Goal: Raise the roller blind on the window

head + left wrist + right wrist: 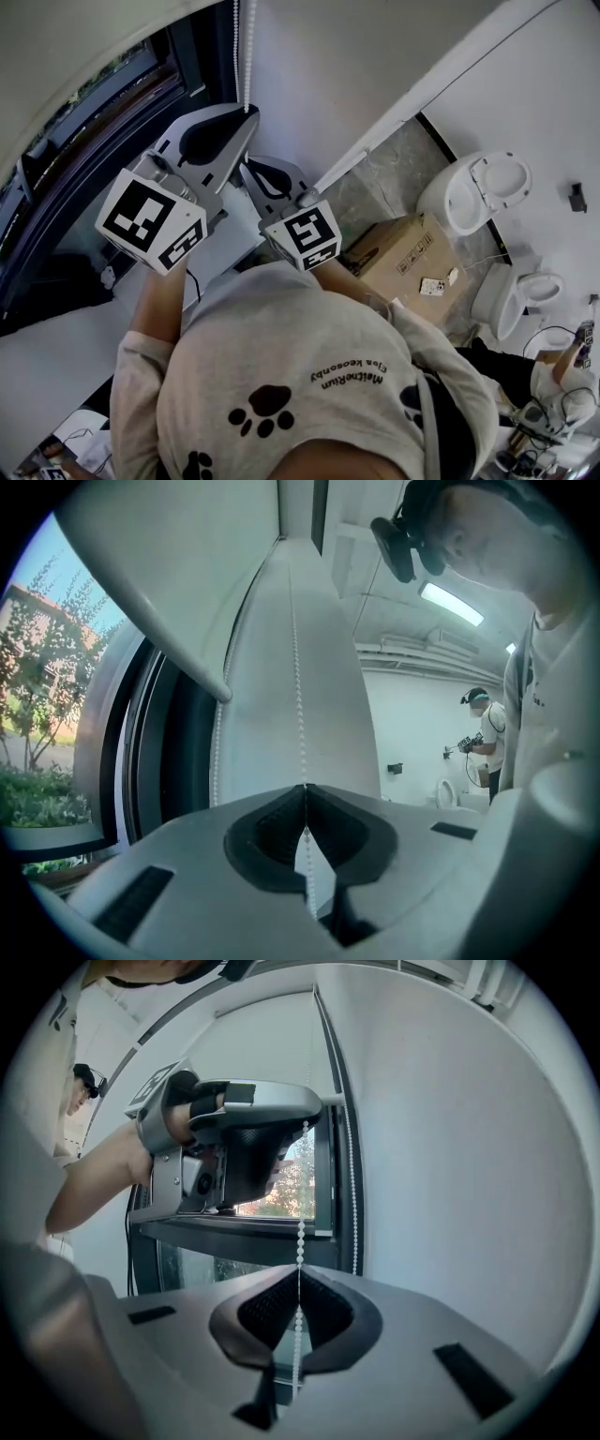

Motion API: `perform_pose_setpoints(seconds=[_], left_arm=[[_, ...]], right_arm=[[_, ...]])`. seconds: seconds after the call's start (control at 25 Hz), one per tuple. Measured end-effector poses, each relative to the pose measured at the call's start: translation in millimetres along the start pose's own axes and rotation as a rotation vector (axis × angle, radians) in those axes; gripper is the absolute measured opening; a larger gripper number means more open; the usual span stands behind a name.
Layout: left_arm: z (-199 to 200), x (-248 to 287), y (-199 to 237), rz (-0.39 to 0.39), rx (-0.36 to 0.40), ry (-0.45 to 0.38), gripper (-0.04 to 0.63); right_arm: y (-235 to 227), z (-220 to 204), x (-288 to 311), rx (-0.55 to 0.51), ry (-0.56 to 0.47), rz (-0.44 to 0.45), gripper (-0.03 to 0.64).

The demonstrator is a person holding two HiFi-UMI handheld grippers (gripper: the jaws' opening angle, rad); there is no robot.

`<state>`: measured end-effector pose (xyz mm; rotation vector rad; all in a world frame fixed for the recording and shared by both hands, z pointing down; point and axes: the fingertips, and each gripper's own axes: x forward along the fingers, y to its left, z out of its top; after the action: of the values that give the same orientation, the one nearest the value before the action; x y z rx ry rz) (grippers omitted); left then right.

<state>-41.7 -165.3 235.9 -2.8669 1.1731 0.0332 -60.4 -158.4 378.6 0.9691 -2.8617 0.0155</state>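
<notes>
A white bead chain (298, 667) hangs down the wall beside the window (37, 714). My left gripper (305, 791) is shut on this strand, with the beads pinched between its dark pads. Lower down, my right gripper (299, 1277) is shut on the same strand of the bead chain (301, 1232). Seen from the right gripper view, the left gripper (305, 1129) sits just above. A second strand (352, 1185) hangs free by the wall. The white roller blind (159, 574) covers the upper window. In the head view both the left gripper (249, 111) and the right gripper (251, 169) reach up to the chain (248, 47).
A dark window frame (112, 122) runs along the left. On the floor to the right are a cardboard box (403, 258) and two white toilets (473, 192). Another person (487, 738) stands far back in the room.
</notes>
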Motion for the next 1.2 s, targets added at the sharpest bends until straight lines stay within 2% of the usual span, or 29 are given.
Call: perform_pose_setpoints(seconds=[0.28,0.44,1.04,1.08,1.2], left_arm=[[-42.1,-2.7,5.9,0.031,-0.038,0.047,0.012],[-74.0,-1.9,7.8,0.033,-0.094,0.076,0.012],[-163.6,0.2,6.4,0.030,-0.224,0.178,0.012],[-166.6,0.6,5.1,0.029,-0.227,0.182,0.012],[-169.3,1.7,3.1,0.027,-0.222,0.185,0.012]], right_arm=[[-0.7,-42.8,5.7,0.052,0.116,0.011,0.009],[0.5,-73.5,6.2,0.082,0.193,0.018,0.011],[-1.2,-136.8,3.3,0.067,0.352,0.015,0.012],[-0.6,-138.7,2.9,0.062,0.360,0.020,0.020],[2.0,-135.1,0.9,0.050,0.348,0.036,0.113]])
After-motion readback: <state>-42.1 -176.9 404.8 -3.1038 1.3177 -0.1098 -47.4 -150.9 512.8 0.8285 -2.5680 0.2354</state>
